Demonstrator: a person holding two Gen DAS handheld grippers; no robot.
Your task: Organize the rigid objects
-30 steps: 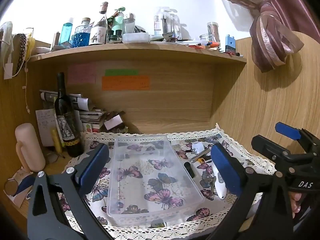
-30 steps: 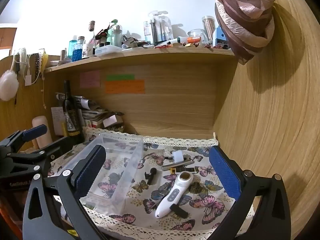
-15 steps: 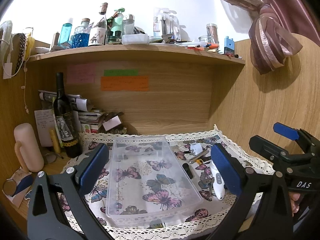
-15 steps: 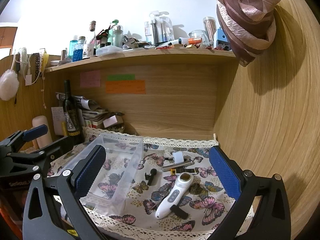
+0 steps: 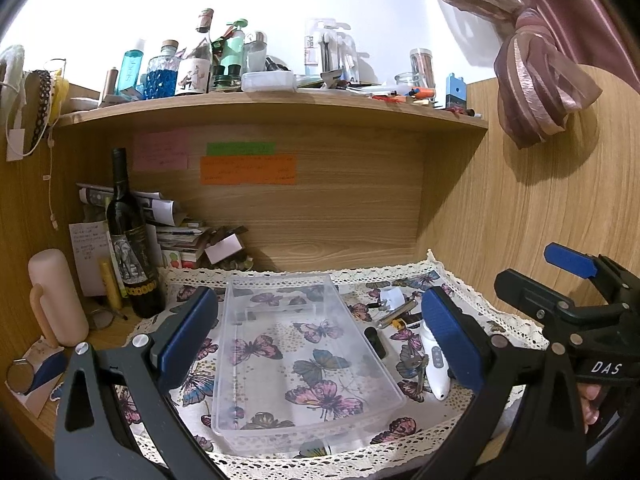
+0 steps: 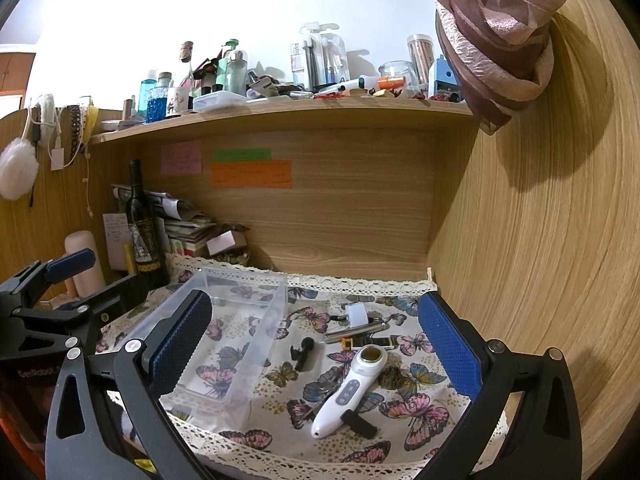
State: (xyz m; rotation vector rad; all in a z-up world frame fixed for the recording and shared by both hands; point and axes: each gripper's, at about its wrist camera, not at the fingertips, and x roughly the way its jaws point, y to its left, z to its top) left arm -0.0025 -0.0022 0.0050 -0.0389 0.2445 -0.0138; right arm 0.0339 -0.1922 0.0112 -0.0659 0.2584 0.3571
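An empty clear plastic bin (image 5: 304, 344) (image 6: 236, 320) lies on a butterfly-print cloth (image 6: 400, 404). To its right lie a white handheld device (image 6: 350, 388) (image 5: 434, 364), a small black clip (image 6: 302, 354) (image 5: 374, 340), a black stick (image 6: 358, 422), a silver pen (image 6: 356, 334), a white cube (image 6: 357, 315) and keys (image 5: 414, 364). My left gripper (image 5: 320, 336) hovers open above the bin. Over the loose items my right gripper (image 6: 312, 340) is held open, empty.
A wine bottle (image 5: 130, 240), a pink tube (image 5: 58, 296) and stacked papers (image 5: 180, 236) stand at the back left. An overhead shelf (image 5: 272, 108) carries several bottles. A wooden wall (image 6: 540, 240) closes the right side; a tied curtain (image 6: 500, 40) hangs above.
Both grippers have shifted very slightly; the view in the left wrist camera drifted a little. Nothing was taken hold of and no object moved.
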